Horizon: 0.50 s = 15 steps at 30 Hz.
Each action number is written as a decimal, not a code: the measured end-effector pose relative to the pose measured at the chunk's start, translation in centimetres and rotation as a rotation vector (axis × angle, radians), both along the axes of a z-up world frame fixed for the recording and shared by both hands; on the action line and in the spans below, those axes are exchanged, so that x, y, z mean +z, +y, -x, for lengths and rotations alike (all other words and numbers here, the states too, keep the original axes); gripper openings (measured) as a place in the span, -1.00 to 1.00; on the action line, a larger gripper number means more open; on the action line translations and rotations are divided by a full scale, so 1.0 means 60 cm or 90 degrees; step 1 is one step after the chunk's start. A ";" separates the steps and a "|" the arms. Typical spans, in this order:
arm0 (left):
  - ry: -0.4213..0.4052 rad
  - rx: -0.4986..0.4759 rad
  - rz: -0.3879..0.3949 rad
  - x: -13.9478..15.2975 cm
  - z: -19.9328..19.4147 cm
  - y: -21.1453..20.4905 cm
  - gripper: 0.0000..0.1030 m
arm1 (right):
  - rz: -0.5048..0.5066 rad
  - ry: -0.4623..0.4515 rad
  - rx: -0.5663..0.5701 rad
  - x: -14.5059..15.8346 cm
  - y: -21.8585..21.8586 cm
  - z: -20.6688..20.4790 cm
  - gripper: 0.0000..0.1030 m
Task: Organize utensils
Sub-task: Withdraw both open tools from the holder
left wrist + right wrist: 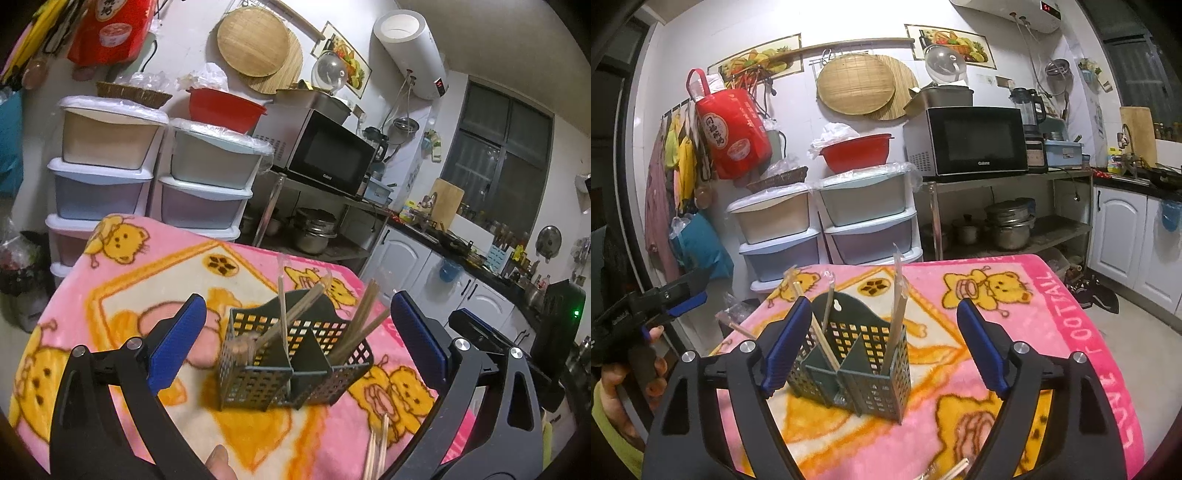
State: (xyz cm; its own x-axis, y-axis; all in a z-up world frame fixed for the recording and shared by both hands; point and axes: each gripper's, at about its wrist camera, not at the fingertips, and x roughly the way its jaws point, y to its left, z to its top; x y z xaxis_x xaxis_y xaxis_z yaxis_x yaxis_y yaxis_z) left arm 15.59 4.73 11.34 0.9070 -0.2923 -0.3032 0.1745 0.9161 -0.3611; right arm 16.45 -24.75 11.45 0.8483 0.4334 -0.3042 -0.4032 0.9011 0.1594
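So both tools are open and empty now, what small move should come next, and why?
Probably lower the left tool toward the loose chopsticks lying on the pink blanket at the near edge and close on them. The green utensil caddy already holds several wrapped chopsticks upright, while these are not yet sorted and lie close below that tool.

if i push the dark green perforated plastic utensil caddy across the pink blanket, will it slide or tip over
The dark green perforated plastic utensil caddy probably tips or snags: it stands tall and narrow on the soft pink fleece blanket. Its thin, holed walls suggest it is light. The wrapped chopsticks leaning above its rim may rattle or shift.
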 end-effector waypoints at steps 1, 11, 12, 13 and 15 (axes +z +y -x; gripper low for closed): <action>0.002 0.000 0.002 -0.003 0.003 0.001 0.79 | 0.001 0.001 0.000 -0.002 -0.001 0.003 0.52; 0.020 0.008 0.003 -0.026 0.032 0.010 0.79 | 0.008 0.016 0.000 -0.018 -0.006 0.025 0.54; 0.022 0.008 0.004 -0.029 0.035 0.011 0.79 | 0.009 0.018 0.000 -0.021 -0.006 0.027 0.54; 0.024 0.008 0.006 -0.031 0.035 0.013 0.79 | 0.011 0.021 0.000 -0.024 -0.006 0.028 0.54; 0.031 0.011 0.009 -0.038 0.039 0.016 0.79 | 0.016 0.026 0.000 -0.029 -0.006 0.030 0.54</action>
